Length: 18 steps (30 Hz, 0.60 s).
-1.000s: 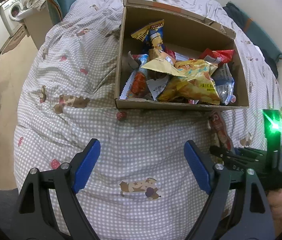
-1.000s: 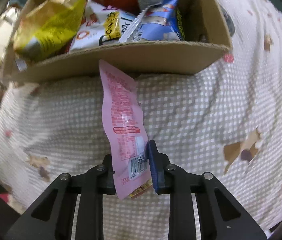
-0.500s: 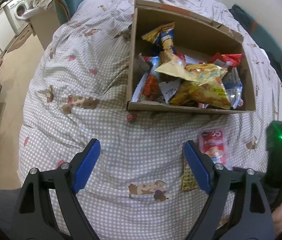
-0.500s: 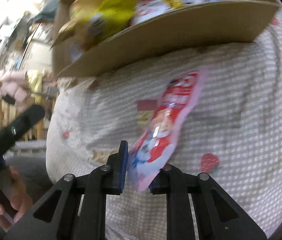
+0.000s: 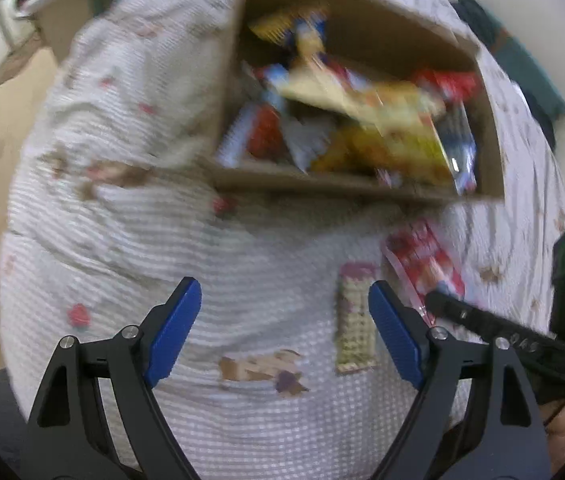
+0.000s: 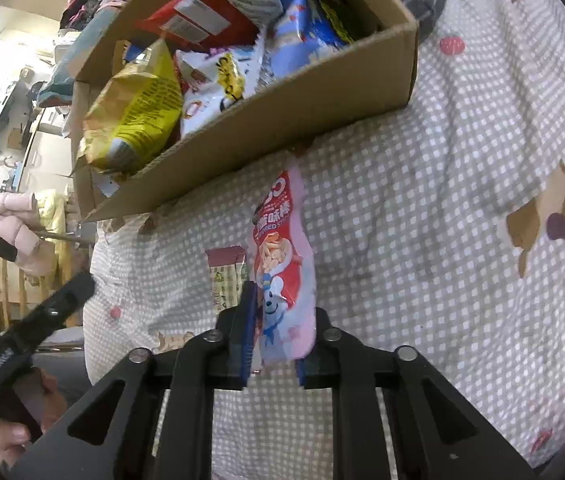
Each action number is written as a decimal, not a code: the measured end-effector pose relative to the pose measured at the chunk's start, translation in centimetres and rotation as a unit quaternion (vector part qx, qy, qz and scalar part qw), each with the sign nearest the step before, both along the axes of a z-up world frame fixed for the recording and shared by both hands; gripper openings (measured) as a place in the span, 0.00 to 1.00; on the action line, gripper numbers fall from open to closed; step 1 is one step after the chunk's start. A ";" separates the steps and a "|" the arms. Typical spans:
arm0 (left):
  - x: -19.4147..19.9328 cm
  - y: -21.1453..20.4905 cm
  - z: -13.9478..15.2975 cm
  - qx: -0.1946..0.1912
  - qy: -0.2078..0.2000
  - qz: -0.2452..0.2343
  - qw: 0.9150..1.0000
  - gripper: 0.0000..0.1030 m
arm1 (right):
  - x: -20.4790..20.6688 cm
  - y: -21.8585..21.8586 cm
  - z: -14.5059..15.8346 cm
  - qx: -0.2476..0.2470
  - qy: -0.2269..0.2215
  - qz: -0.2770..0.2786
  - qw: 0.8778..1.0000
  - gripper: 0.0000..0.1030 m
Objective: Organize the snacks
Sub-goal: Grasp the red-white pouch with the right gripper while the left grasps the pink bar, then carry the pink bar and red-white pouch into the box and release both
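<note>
Left wrist view (blurred throughout):
Left gripper: my left gripper (image 5: 284, 322) stands wide, its blue pads far apart with nothing between them, above the checked bedcover (image 5: 122, 240).
Cardboard box: the cardboard box (image 5: 322, 184) lies ahead of my fingers, open at the top and crowded with snack bags; the blur hides their print.
Yellow bag: a yellow bag (image 5: 394, 148) sits in the box against its near wall.
Flat packet: a flat packet (image 5: 354, 320) with a dark red top band lies on the cover just inside my right pad, between the pads and the box.
Pink-red snack pouch: the pink-red snack pouch (image 5: 422, 264) shows beyond my right finger, short of the box, with a black finger of the other tool at its near end.

Right wrist view:
Right gripper: my right gripper (image 6: 276, 344) is narrowed on the pink-red snack pouch (image 6: 282, 264), its pads pressing the lower end.
Pouch position: the pouch stretches straight ahead from my fingers, its far tip close under the near wall of the cardboard box (image 6: 302, 100).
Flat packet: the flat packet (image 6: 226, 276) lies on the checked bedcover (image 6: 422, 240) just left of the pouch.
Box contents: the yellow bag (image 6: 138, 116) leans at the box's near left; white, blue and red bags lie behind it.
Left gripper: one black finger of my left gripper (image 6: 34, 320) enters at the far left edge.
</note>
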<state>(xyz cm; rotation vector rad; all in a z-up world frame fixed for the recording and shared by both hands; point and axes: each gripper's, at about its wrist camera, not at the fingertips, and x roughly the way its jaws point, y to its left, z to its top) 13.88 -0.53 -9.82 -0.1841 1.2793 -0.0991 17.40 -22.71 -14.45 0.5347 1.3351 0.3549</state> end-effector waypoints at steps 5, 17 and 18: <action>-0.2 -5.0 -3.2 0.014 0.028 -0.063 0.998 0.72 | -0.7 -1.0 0.7 -0.007 -0.007 0.000 1.000 0.07; -0.7 -7.8 -6.2 0.053 0.041 -0.092 0.993 0.22 | -3.2 -4.0 2.5 0.010 -0.025 -0.008 1.000 0.06; -0.9 -7.5 -5.8 0.058 0.035 -0.089 0.994 0.21 | -3.3 -4.0 2.8 0.011 -0.030 -0.006 0.999 0.06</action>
